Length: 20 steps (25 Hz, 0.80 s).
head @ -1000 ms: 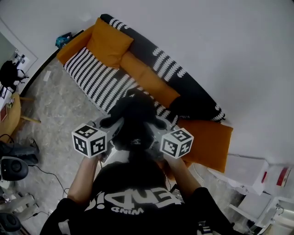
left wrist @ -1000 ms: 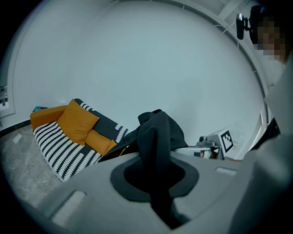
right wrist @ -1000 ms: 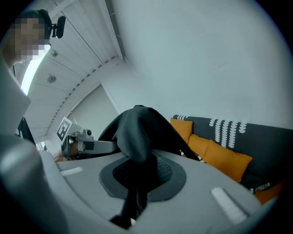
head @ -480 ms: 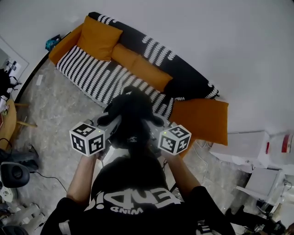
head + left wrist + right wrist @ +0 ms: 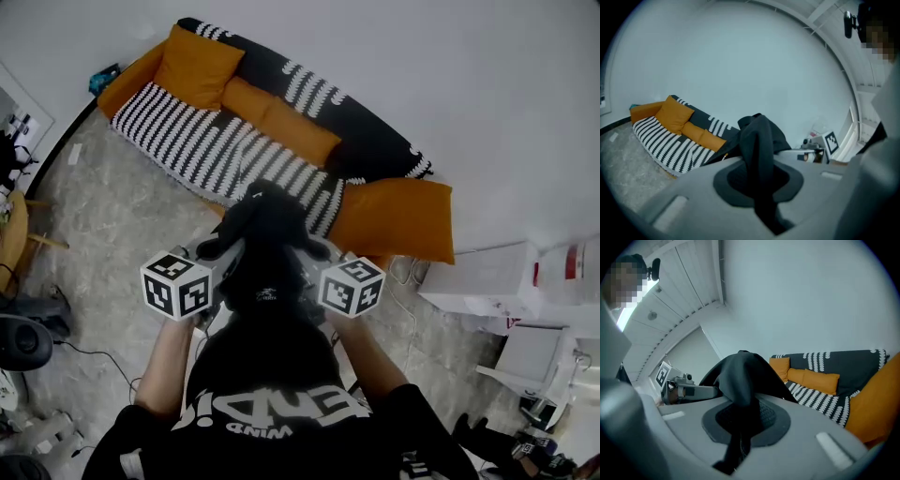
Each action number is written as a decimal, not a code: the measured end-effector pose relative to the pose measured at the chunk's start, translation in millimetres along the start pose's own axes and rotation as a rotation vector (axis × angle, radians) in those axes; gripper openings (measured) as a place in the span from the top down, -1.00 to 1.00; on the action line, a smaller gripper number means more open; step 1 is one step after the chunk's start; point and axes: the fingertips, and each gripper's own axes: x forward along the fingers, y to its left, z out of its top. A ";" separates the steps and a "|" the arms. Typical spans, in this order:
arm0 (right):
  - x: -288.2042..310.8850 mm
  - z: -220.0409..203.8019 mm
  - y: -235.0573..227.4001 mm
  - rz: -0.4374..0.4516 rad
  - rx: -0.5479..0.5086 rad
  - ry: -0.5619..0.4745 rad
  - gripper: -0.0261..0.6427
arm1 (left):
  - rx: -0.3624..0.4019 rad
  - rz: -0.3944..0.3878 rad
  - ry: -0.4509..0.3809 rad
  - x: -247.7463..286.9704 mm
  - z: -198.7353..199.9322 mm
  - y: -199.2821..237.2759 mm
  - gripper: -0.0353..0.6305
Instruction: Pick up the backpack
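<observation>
The black backpack (image 5: 269, 246) hangs in the air in front of the person, off the sofa, between the two marker cubes in the head view. My left gripper (image 5: 228, 255) is shut on a black strap (image 5: 758, 154) of the backpack, which runs between its pads in the left gripper view. My right gripper (image 5: 307, 261) is shut on another black strap (image 5: 739, 391), seen pinched in the right gripper view. The bag's body bulges beyond both sets of jaws and hides the fingertips in the head view.
A black-and-white striped sofa (image 5: 211, 148) with orange cushions (image 5: 395, 220) stands along the white wall ahead. White boxes (image 5: 480, 279) sit at the right. A wooden table edge (image 5: 11, 246), cables and gear lie at the left on the grey floor.
Both grippers, still holding the backpack, have drawn back from the sofa. The sofa has slid up and left in the head view, and more floor and boxes show at the right.
</observation>
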 end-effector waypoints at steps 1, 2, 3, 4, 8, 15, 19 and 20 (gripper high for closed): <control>-6.6 -4.3 4.0 0.002 -0.006 0.005 0.86 | 0.002 0.000 0.000 -3.5 -4.7 -6.4 0.79; -12.9 -8.8 8.0 0.003 -0.012 0.009 0.86 | 0.006 -0.001 -0.001 -7.1 -9.4 -12.8 0.79; -19.2 -13.5 11.8 0.003 -0.017 0.012 0.86 | 0.009 -0.004 -0.004 -10.8 -14.5 -19.3 0.79; -25.4 -18.3 15.2 0.001 -0.024 0.015 0.86 | 0.009 -0.007 -0.009 -14.3 -19.8 -25.8 0.79; -47.6 -35.1 25.0 -0.006 -0.050 0.031 0.86 | -0.007 -0.003 -0.031 -24.1 -38.0 -48.0 0.79; -70.9 -62.7 27.3 0.008 -0.087 0.081 0.86 | -0.019 0.043 -0.042 -25.4 -67.9 -66.1 0.79; -78.1 -80.3 22.9 0.027 -0.092 0.099 0.86 | -0.023 0.048 -0.033 -22.6 -87.1 -72.1 0.79; -79.8 -84.1 20.5 0.029 -0.093 0.104 0.86 | -0.026 0.048 -0.031 -20.8 -91.5 -73.8 0.79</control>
